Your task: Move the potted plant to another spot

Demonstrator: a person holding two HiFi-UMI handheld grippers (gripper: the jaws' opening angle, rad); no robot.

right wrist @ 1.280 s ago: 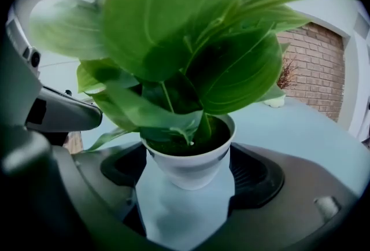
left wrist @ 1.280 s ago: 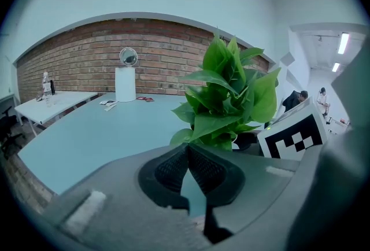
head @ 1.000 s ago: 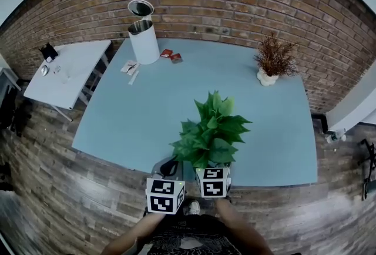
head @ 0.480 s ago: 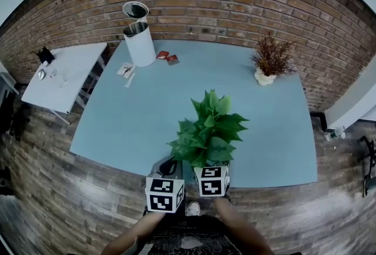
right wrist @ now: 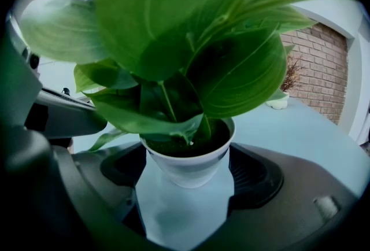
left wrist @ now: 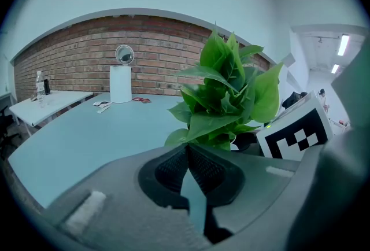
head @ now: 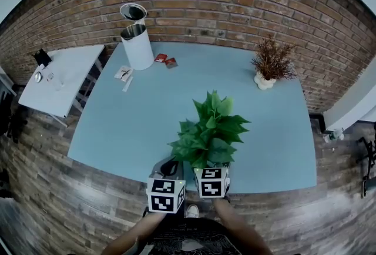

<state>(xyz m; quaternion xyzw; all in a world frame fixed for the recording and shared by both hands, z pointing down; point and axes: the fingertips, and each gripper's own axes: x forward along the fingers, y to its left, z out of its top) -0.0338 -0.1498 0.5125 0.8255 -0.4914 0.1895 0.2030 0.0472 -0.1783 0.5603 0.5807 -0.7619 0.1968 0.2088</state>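
Potted plant (head: 208, 130) clamped by right gripper (head: 212, 174) at table's (head: 129, 124) near edge; left gripper (head: 170, 167) closed, empty.

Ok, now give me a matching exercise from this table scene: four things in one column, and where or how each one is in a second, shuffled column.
Things
1. green potted plant
2. dried brown plant
3. white bin
4. left tongs

Places or states
A. back left of the table
B. shut, holding nothing
C. near edge of the table, its pot between the right tongs
D. back right of the table

Pairs: 1-C, 2-D, 3-A, 4-B
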